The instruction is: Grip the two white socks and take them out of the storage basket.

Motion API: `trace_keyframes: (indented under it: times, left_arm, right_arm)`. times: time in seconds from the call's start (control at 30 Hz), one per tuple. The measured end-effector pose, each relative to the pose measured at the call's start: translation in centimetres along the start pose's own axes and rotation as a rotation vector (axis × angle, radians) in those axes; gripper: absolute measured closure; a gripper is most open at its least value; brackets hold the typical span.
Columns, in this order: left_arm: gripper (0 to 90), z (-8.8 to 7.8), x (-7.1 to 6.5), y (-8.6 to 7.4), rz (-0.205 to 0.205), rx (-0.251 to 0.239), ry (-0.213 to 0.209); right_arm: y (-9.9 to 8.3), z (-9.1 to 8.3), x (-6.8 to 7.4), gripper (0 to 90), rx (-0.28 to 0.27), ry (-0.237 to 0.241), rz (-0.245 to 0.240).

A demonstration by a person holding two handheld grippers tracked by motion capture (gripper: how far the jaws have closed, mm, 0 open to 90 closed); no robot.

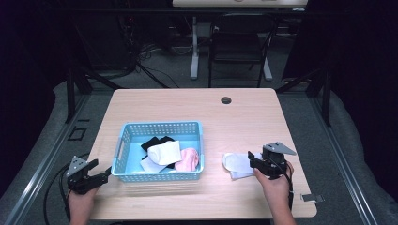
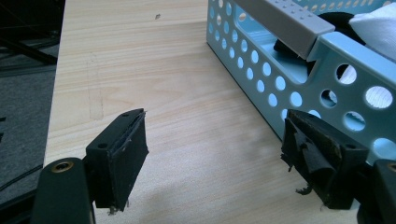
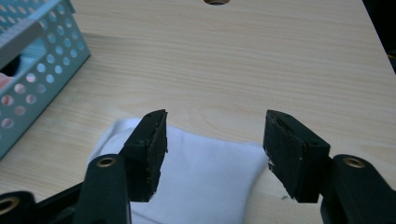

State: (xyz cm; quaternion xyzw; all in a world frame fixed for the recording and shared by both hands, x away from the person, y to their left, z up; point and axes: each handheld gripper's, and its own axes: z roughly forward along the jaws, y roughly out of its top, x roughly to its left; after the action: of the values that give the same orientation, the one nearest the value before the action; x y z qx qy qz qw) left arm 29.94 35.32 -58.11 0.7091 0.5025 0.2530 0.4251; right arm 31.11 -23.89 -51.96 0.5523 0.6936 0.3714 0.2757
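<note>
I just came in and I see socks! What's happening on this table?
A person is sorting socks with a gripper in each hand. The right gripper hangs open just above a white sock lying flat on the table, beside the basket. The sock is not gripped. The basket holds black, white and pink socks. The left gripper waits, open, by the basket's left end, holding nothing.

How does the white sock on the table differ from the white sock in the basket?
The table sock lies flat on bare wood under the right gripper; the basket sock is bunched up in the blue basket, on top of other socks. Both are white.
</note>
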Motion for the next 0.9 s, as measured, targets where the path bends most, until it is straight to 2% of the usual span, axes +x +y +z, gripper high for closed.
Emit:
trace_keyframes:
  times: [0.1, 0.13, 0.2, 0.27, 0.3, 0.33, 0.37, 0.4, 0.43, 0.47, 0.53, 0.7, 0.73, 0.8, 0.9]
  left_arm:
    - [22.2, 0.0, 0.0, 0.0, -0.003, -0.003, -0.002]
    - [22.2, 0.0, 0.0, 0.0, -0.003, -0.003, -0.001]
    - [22.2, 0.0, 0.1, 0.0, -0.003, -0.003, -0.001]
    - [22.2, 0.0, 0.1, 0.0, -0.002, -0.004, -0.001]
    - [22.2, 0.0, 0.1, 0.0, -0.002, -0.003, -0.001]
    - [22.2, 0.0, 0.1, 0.0, -0.002, -0.004, -0.001]
    - [22.2, -0.1, 0.1, 0.0, -0.004, -0.001, 0.001]
    - [22.2, -0.1, 0.1, 0.0, -0.004, -0.002, 0.001]
    - [22.2, -0.1, 0.1, 0.0, -0.005, -0.002, 0.001]
    - [22.2, -0.1, 0.1, 0.0, -0.005, -0.003, 0.001]
    - [22.2, -0.1, 0.1, 0.0, -0.004, -0.002, 0.0]
    - [22.2, -0.1, 0.1, 0.0, -0.003, -0.003, -0.001]
    - [22.2, -0.1, 0.1, 0.0, -0.004, -0.004, -0.001]
    - [22.2, -0.1, 0.1, 0.0, -0.006, -0.005, 0.0]
    - [22.2, 0.0, 0.1, 0.0, -0.007, -0.012, 0.001]
  right_arm:
    - [0.8, -0.1, 1.0, 44.3, -0.001, 0.037, -0.012]
    - [1.4, -0.1, 2.0, 46.1, -0.005, 0.058, -0.026]
    - [1.7, 0.0, 2.4, 46.6, -0.001, 0.068, -0.031]
    - [2.5, 0.2, 3.4, 49.6, 0.015, 0.102, -0.048]
    - [3.3, 0.4, 4.5, 53.0, 0.024, 0.149, -0.05]
    - [3.3, 0.4, 4.5, 53.0, 0.024, 0.149, -0.05]
    - [3.7, 0.4, 5.0, 54.0, 0.025, 0.168, -0.054]
    - [4.5, 0.6, 6.2, 56.6, 0.039, 0.195, -0.08]
    - [4.5, 0.6, 6.2, 56.6, 0.039, 0.195, -0.08]
    - [5.3, 0.8, 7.2, 59.7, 0.053, 0.228, -0.104]
    - [5.7, 0.9, 7.8, 60.6, 0.055, 0.238, -0.114]
    - [7.8, 1.5, 10.3, 63.0, 0.076, 0.292, -0.155]
    - [8.6, 1.8, 11.3, 63.1, 0.081, 0.31, -0.176]
    - [8.9, 2.0, 11.8, 63.3, 0.083, 0.316, -0.187]
    - [9.9, 2.7, 13.4, 63.5, 0.112, 0.345, -0.201]
